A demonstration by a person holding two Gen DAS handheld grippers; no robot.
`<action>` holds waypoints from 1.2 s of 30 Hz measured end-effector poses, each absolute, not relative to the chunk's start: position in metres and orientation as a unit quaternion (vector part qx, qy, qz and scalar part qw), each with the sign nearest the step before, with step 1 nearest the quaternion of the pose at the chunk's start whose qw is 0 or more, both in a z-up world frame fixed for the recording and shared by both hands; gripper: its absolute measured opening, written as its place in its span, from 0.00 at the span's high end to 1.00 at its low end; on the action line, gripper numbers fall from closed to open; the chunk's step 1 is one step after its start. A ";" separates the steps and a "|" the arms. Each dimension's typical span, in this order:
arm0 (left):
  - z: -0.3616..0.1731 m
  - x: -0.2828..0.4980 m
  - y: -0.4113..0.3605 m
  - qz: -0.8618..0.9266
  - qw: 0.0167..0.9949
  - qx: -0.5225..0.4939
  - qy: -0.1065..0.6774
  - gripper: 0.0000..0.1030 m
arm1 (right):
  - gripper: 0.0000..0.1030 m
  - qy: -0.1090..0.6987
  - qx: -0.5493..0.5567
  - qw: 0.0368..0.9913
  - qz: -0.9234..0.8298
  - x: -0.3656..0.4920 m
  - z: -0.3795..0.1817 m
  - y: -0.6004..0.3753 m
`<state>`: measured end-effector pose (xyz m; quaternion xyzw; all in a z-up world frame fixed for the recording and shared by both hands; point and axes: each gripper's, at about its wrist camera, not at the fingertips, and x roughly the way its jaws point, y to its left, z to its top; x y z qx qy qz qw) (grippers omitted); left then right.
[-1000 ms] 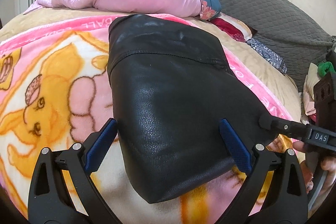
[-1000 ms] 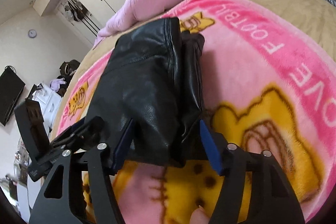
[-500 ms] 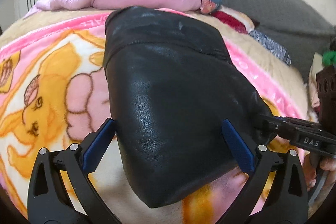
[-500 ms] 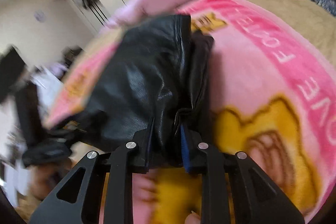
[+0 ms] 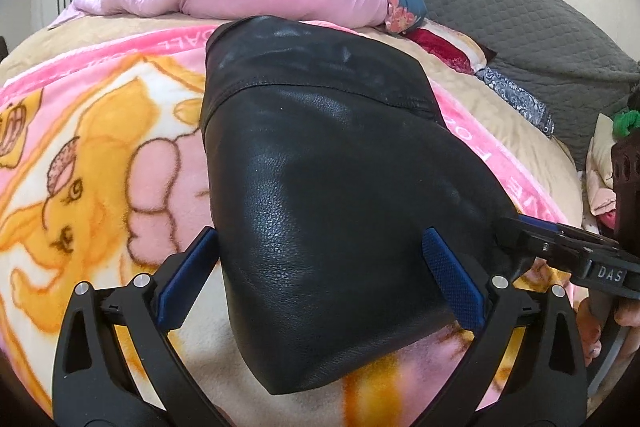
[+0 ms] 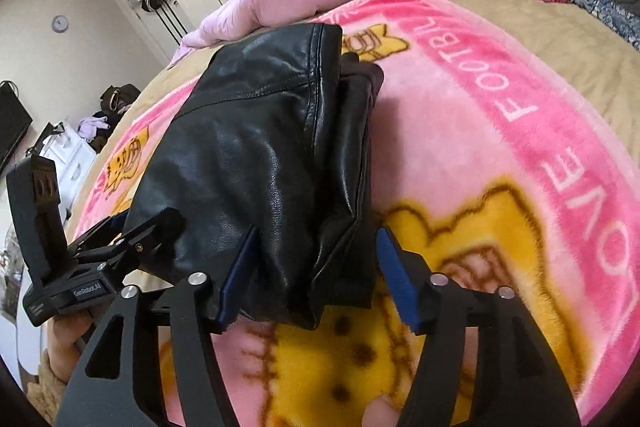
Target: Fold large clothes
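Pink blanket (image 5: 120, 155) bears folded black jacket (image 5: 320, 187) between both gaping tongs: left (image 5: 320, 279), right (image 6: 316, 267).

One black leather garment (image 5: 344, 187), one pink blanket (image 5: 100, 147), two hand-held grippers: left (image 5: 320, 275), right (image 6: 316, 271).

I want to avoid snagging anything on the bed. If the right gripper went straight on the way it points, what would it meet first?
The right gripper would meet the folded black leather garment first: its near end already sits between the open jaws. Whether the jaws touch it is unclear.
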<state>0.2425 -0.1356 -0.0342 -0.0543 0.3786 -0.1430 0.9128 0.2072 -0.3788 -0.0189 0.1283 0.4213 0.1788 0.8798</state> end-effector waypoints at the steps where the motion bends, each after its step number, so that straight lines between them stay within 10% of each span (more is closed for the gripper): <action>1: -0.033 0.242 -0.135 -0.142 0.913 -0.054 0.378 0.08 | 0.35 0.418 0.124 0.882 0.177 0.206 -0.017 -0.379; 18: -0.011 0.233 -0.137 -0.133 0.919 -0.053 0.368 0.08 | 0.12 0.367 0.162 0.904 0.150 0.195 0.008 -0.407; 33: -0.005 0.227 -0.153 -0.144 0.920 -0.025 0.364 0.08 | 0.11 0.320 0.178 0.922 0.129 0.203 0.028 -0.412; 36: -0.014 0.231 -0.167 -0.123 0.920 0.022 0.371 0.08 | 0.23 0.325 0.185 0.914 0.156 0.235 0.039 -0.406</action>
